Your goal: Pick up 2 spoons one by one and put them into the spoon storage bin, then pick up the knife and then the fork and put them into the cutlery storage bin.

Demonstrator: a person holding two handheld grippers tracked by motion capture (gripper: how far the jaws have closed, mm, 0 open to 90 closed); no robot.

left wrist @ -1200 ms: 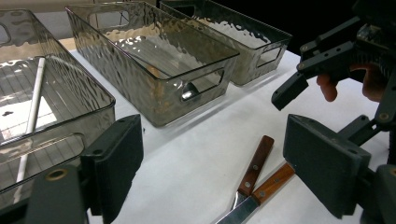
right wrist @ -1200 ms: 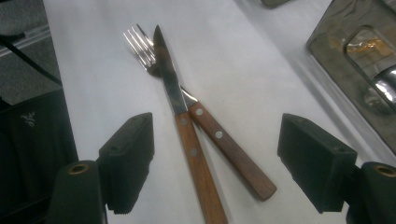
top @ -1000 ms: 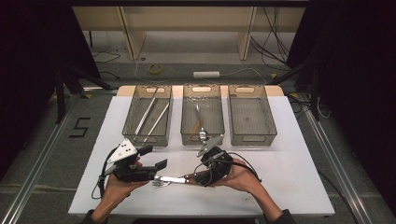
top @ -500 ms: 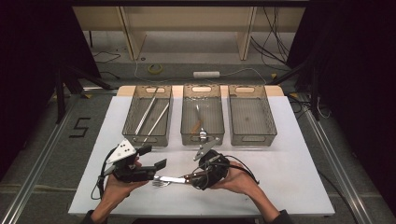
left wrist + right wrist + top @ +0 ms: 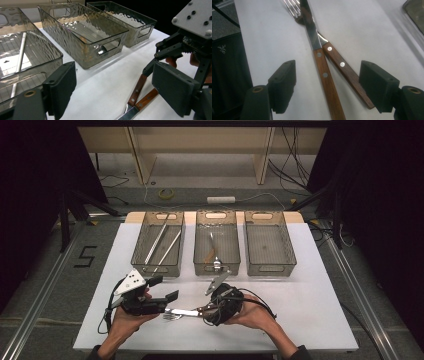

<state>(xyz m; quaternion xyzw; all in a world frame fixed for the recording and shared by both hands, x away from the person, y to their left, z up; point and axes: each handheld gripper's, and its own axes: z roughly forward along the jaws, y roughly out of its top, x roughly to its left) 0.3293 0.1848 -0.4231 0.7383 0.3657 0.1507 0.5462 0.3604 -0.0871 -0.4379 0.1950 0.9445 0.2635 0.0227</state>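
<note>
A wooden-handled steel knife point(image 5: 322, 62) and a wooden-handled steel fork point(image 5: 342, 66) are lying crossed on the white worktop point(image 5: 310, 285), close to its near edge and roughly midway along it. In the right gripper view the knife is lying on top, its blade passing over the fork's neck, and the two riveted handles are spreading apart toward the camera.

The right tongs point(image 5: 332, 86) are standing wide, with both handles lying between the two black pads; whether either pad is touching wood cannot be told. In the high view the right tongs point(image 5: 206, 309) are sitting at the handle end of the cutlery, held in the person's hand.

The left tongs point(image 5: 112, 92) are also standing wide and holding nothing; in the high view the left tongs point(image 5: 165, 290) are hovering just over the tine and blade end, near the worktop's near edge.

Three clear ribbed plastic bins are sitting in a row along the far edge. The left bin point(image 5: 150, 265) is holding long pale sticks, the middle bin point(image 5: 220, 267) is holding some cutlery, and the right bin point(image 5: 267, 267) is standing toward the far right corner.
</note>
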